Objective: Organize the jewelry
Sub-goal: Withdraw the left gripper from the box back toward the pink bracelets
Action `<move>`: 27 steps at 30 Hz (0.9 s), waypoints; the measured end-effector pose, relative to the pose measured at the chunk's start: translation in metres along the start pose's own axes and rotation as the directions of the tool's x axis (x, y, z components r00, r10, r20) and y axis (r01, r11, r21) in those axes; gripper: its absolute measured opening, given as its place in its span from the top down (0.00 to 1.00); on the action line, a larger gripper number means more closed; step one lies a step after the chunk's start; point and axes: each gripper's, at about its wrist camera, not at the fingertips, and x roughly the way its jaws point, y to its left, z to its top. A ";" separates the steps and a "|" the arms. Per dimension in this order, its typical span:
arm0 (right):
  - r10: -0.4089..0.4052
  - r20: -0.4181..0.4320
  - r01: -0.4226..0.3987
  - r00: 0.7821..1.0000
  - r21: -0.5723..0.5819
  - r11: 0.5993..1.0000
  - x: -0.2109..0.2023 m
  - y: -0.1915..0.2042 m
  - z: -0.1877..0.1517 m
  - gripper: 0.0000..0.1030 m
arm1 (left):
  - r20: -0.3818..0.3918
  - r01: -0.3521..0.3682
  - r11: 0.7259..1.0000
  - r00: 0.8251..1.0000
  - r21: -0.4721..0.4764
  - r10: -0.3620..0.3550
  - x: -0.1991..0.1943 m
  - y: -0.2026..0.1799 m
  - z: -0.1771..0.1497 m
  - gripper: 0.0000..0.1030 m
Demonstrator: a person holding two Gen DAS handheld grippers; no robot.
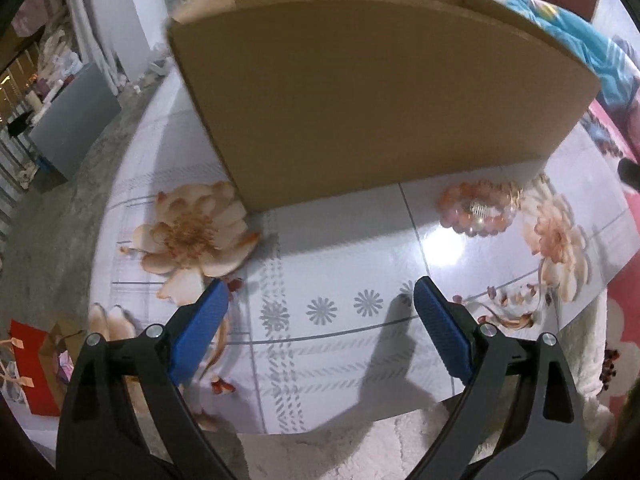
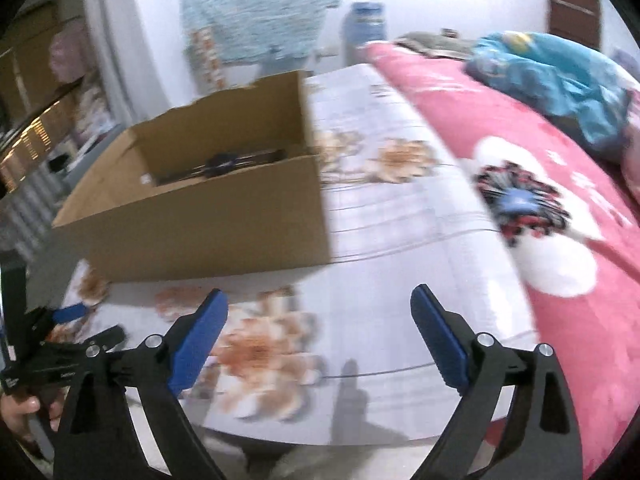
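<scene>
Left gripper (image 1: 320, 300) wide apart, blue pads (image 1: 202, 326) holding nothing, poised over a flower-printed table cover (image 1: 344, 360). Straight ahead at 12 o'clock, a brown cardboard box (image 1: 380, 104), its near wall filling most of the left wrist view. At about 2 o'clock from that gripper, just in front of the box's right corner, a beaded bracelet (image 1: 478, 210) of pink, orange and clear beads, lying flat on the cover, apart from both pads.

Right gripper (image 2: 320, 308) likewise spread wide and empty, above the same cover (image 2: 400, 200), picture blurred. Box (image 2: 200, 200) at 11 o'clock here, open at the top, with a dark, long object (image 2: 224, 164) inside, too blurred to name. At 2 o'clock, a red blanket (image 2: 580, 320) with a white flower shape, and on it a dark beaded cluster (image 2: 516, 204). Farther at 1 o'clock, a teal bundle of cloth (image 2: 560, 76). At 9 o'clock, low on the left edge, the left gripper (image 2: 60, 320) again, with a hand (image 2: 20, 412) wrapped round its handle.
</scene>
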 end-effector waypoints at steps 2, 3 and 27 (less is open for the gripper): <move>-0.027 -0.015 0.027 1.000 0.011 1.000 0.005 -0.008 -0.003 0.11 | 0.007 0.000 1.000 1.000 0.018 0.000 0.003 0.000 0.000 0.10; -0.041 -0.026 0.041 0.999 0.013 0.999 0.008 -0.009 -0.005 0.11 | 0.013 -0.002 1.000 1.000 0.025 0.002 0.003 0.000 0.000 0.09; 0.058 -0.122 -0.073 0.991 -0.126 0.989 0.018 0.038 -0.034 0.15 | 0.097 0.067 0.989 0.992 0.130 -0.080 -0.004 0.013 -0.016 0.08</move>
